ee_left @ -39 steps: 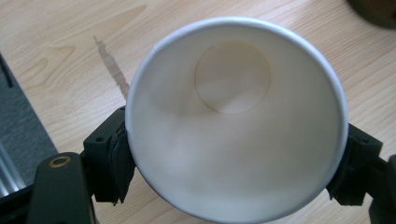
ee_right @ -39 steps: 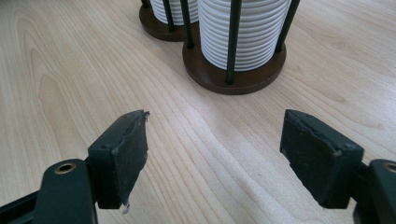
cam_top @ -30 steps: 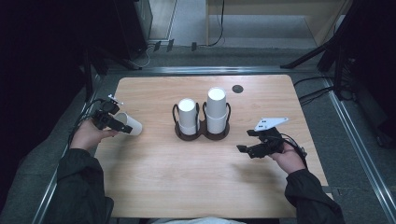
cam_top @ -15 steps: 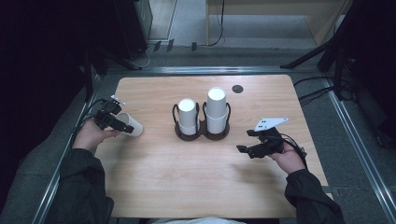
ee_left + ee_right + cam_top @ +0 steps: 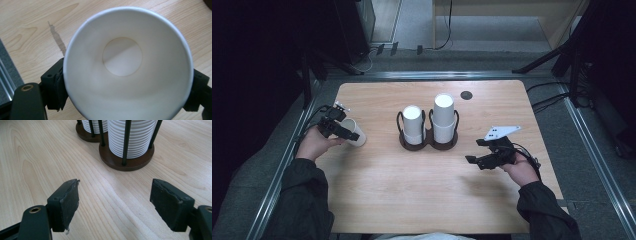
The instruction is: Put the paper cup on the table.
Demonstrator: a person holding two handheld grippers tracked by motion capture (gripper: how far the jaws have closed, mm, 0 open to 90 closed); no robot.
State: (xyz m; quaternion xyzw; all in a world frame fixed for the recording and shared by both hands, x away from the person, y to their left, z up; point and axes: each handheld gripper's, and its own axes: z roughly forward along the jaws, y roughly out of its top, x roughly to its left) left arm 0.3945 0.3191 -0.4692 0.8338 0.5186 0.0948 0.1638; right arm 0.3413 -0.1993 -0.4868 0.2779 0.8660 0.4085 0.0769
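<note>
The left gripper view shows the left hand-held gripper (image 5: 125, 100) pinching a white paper cup (image 5: 127, 65) from both sides by its wall, with the mouth turned to the camera, probably so it can be carried to the stacks. The right hand-held gripper (image 5: 116, 205) waits spread and empty just before the cup holder (image 5: 126, 161). Farther off, the pale wooden surface (image 5: 377, 200) stands in a dark room with grey floor (image 5: 422, 30).
</note>
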